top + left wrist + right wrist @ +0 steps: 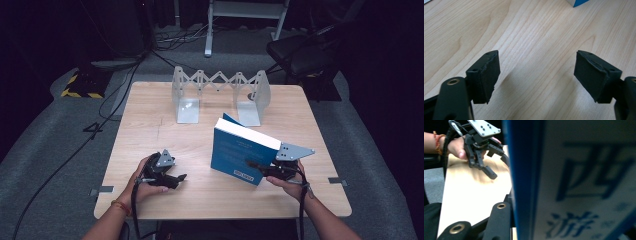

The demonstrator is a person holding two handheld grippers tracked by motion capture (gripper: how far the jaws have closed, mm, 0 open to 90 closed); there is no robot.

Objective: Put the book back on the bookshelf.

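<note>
Right gripper [261,169] clamps the blue book [240,150] upright on the table [150,125]; left gripper [176,179] gapes wide, empty

floor: grey carpet [45,150] | behind table: black chair [300,52] | surroundings: dark

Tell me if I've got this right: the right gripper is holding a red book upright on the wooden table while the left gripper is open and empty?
Nearly. The book clamped in the right gripper is blue, as the high view shows. The left gripper is indeed open and empty.
</note>
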